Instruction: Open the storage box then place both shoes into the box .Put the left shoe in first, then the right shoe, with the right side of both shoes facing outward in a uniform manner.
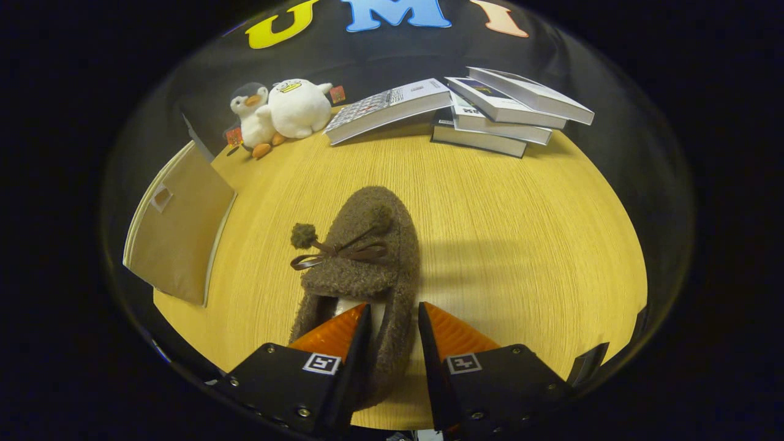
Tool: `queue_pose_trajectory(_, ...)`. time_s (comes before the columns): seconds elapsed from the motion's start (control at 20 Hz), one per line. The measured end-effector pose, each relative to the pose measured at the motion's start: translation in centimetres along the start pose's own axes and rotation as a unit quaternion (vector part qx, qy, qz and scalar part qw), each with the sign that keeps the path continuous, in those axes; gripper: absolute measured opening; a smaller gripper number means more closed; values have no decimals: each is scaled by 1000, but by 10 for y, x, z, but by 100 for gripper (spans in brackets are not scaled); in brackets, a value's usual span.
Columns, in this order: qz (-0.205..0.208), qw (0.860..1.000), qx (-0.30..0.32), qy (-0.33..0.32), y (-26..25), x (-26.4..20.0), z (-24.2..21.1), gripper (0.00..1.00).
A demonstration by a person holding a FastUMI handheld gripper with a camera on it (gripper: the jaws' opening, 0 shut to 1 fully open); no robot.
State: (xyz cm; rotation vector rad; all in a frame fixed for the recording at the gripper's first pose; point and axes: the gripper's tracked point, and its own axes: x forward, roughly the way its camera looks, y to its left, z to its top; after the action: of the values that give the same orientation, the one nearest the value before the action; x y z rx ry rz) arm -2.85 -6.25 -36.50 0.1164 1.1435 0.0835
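A brown fuzzy shoe with a small bow and pompoms lies on the wooden table, its toe pointing away from me. My gripper is shut on the shoe's right side wall near the heel. One finger sits inside the shoe's opening and the other presses from outside. The beige fabric storage box stands to the left of the shoe at the table's left edge. Its flat panel with a small pull tab faces me, and I cannot tell whether it is open.
Two plush toys, a penguin and a white round one, sit at the far left of the table. Several books are piled along the far edge, beyond the shoe.
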Motion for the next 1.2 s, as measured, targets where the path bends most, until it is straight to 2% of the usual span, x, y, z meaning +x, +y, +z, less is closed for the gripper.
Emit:
queue_pose_trajectory(0.05,-5,1000,2,-3,1,-3,3,48)
queue_pose_trajectory(0.2,-18,1000,18,-5,-4,1,4,10)
queue_pose_trajectory(0.25,-16,1000,22,-1,-2,0,3,7)
queue_pose_trajectory(0.6,12,997,81,0,15,-18,13,7)
queue_pose_trajectory(0.7,1,997,80,-14,14,-22,21,7)
queue_pose_trajectory(0.75,-1,997,74,-16,16,-22,20,0)
queue_pose_trajectory(0.8,0,997,77,-16,17,-26,18,0)
queue_pose_trajectory(0.95,28,993,110,-18,34,-38,27,0)
queue_pose_trajectory(1.2,50,992,109,-40,67,-67,59,0)
